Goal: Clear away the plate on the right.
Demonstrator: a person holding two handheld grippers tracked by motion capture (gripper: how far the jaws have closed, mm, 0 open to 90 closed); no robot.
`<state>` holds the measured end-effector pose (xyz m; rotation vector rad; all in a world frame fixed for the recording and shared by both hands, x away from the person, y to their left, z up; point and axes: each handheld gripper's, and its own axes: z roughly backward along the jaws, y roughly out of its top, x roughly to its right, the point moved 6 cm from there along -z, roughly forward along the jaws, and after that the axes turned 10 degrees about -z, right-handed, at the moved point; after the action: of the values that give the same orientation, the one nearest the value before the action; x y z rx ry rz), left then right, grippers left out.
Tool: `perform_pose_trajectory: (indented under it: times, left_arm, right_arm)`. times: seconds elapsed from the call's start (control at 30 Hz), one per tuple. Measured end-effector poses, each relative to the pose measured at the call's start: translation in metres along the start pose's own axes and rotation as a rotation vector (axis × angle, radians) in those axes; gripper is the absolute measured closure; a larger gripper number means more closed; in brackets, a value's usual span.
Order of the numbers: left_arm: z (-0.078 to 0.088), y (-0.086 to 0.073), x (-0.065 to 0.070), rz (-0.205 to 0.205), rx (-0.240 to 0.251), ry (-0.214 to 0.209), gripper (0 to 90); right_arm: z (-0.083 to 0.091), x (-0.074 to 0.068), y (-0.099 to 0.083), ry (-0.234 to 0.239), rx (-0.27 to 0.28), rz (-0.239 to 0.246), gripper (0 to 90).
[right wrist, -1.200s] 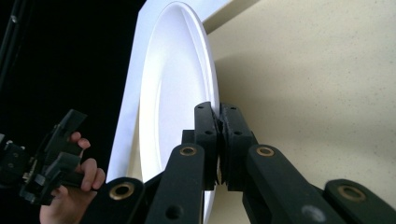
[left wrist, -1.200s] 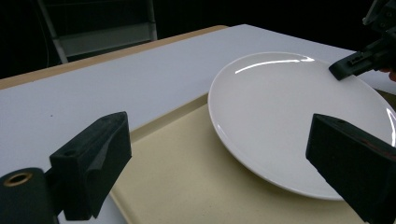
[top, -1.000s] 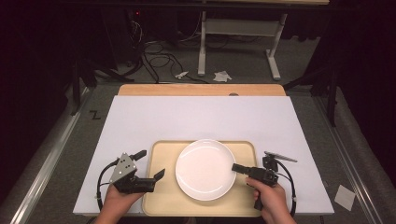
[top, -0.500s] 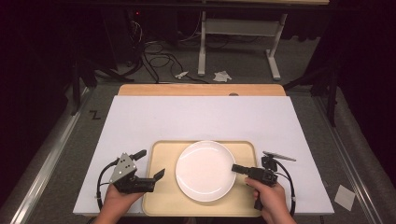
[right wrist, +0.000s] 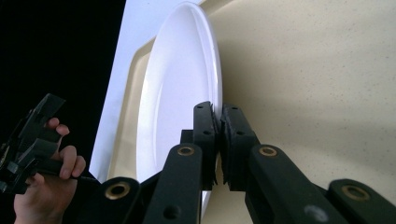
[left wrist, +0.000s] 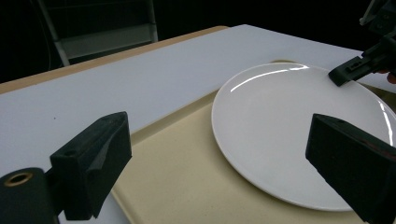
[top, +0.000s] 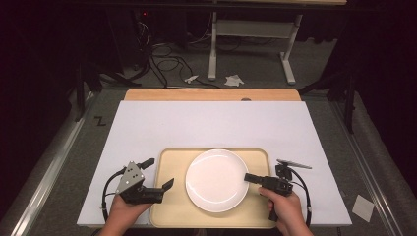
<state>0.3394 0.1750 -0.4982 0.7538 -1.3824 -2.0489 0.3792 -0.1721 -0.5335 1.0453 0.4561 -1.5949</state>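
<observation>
A round white plate (top: 216,179) lies in a beige tray (top: 169,162) at the near edge of the white table. My right gripper (top: 248,177) reaches in from the right, its jaws shut on the plate's right rim. In the right gripper view the two pads (right wrist: 205,126) pinch the plate (right wrist: 182,84) edge over the tray (right wrist: 303,70). My left gripper (top: 158,172) is open over the tray's left edge, holding nothing. The left gripper view shows its jaws wide apart on either side of the plate (left wrist: 289,126) and tray (left wrist: 187,172), with the right gripper (left wrist: 348,70) farther off.
The white table cover (top: 211,123) stretches away behind the tray to a wooden strip (top: 211,94) at the far edge. Beyond it, on the dark floor, are cables (top: 162,54), a white desk frame (top: 251,29) and paper scraps (top: 233,79).
</observation>
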Motion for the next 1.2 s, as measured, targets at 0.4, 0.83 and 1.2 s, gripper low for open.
perform_pose_trajectory:
  times: [0.4,0.83,1.2]
  left_arm:
    - [-0.0005,-0.0001,-0.0001,-0.002,-0.001,0.0,8.0]
    - [-0.0008,0.0001,0.001,-0.009,-0.002,-0.011,8.0]
    - [-0.0008,0.0005,0.002,-0.012,-0.004,-0.015,8.0]
  right_arm:
    - [-0.0004,0.0022,-0.0001,-0.013,-0.015,0.02,84.8]
    - [-0.0031,0.0033,-0.0025,-0.024,-0.049,0.048,70.9]
    - [-0.0068,0.006,-0.0067,-0.088,-0.074,0.065,67.0]
